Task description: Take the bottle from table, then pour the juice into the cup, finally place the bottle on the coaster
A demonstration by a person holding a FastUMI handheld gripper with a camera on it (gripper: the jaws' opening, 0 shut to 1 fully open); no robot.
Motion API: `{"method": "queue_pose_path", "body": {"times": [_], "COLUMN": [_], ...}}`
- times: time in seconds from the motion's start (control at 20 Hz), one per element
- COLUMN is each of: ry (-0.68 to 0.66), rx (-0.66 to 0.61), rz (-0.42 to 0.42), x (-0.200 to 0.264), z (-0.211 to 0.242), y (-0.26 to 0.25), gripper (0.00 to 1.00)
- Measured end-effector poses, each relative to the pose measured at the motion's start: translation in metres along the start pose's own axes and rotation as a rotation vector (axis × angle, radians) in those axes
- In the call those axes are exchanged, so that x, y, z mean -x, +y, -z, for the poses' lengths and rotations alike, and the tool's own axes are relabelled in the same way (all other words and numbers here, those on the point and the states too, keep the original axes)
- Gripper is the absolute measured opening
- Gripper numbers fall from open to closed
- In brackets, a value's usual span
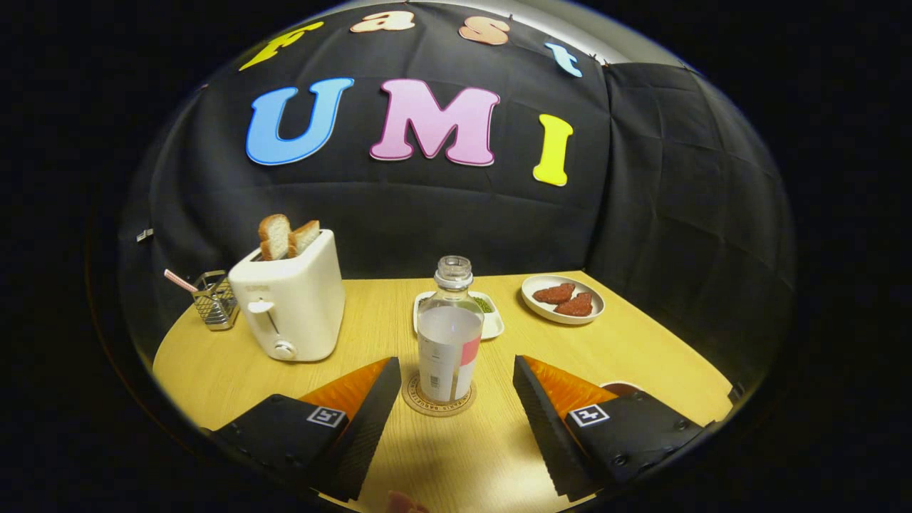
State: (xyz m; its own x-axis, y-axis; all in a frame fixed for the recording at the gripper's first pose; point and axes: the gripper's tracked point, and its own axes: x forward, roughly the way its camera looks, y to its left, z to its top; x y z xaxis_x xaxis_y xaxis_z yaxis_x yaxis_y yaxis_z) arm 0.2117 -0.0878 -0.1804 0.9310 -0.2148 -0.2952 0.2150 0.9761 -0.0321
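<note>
- Gripper view: the gripper [456, 370] sits low over the wooden table [627, 342] with its two fingers [374, 399] spread wide apart, pressing on nothing
- The bottle [449, 335] stands upright on a round coaster [438, 405], just ahead of the fingers and in line with the gap between them; neither finger touches it; its mouth is uncapped, its glass clear, and a label wraps the lower half
- Right behind the bottle lies a small white dish [491, 320] with something green in it; what it is, I cannot tell
- Off to the right of that, a white plate [563, 299] carries two reddish-brown pieces of food
- Over on the left stands a white toaster [292, 303] with two slices of bread [285, 236] sticking up from its slots; beside it, further left, a small wire basket [214, 299] holds a pink-tipped stick
- A dark rounded edge [621, 387] peeks out just behind the right finger; too hidden to name
</note>
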Motion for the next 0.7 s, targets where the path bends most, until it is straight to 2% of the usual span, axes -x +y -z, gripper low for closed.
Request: {"method": "queue_pose_path", "body": {"times": [0.15,0.45,0.6,0.7], "ry": [-0.048,-0.17,-0.174,-0.194], "rx": [-0.01,-0.018,-0.081,-0.086], "rz": [-0.02,-0.112,-0.154,-0.152], "x": [0.037,0.115,0.148,0.17], "z": [-0.023,-0.079,-0.091,-0.103], "y": [-0.007,-0.015,-0.015,-0.021], "gripper": [0.97,0.97,0.97,0.97]}}
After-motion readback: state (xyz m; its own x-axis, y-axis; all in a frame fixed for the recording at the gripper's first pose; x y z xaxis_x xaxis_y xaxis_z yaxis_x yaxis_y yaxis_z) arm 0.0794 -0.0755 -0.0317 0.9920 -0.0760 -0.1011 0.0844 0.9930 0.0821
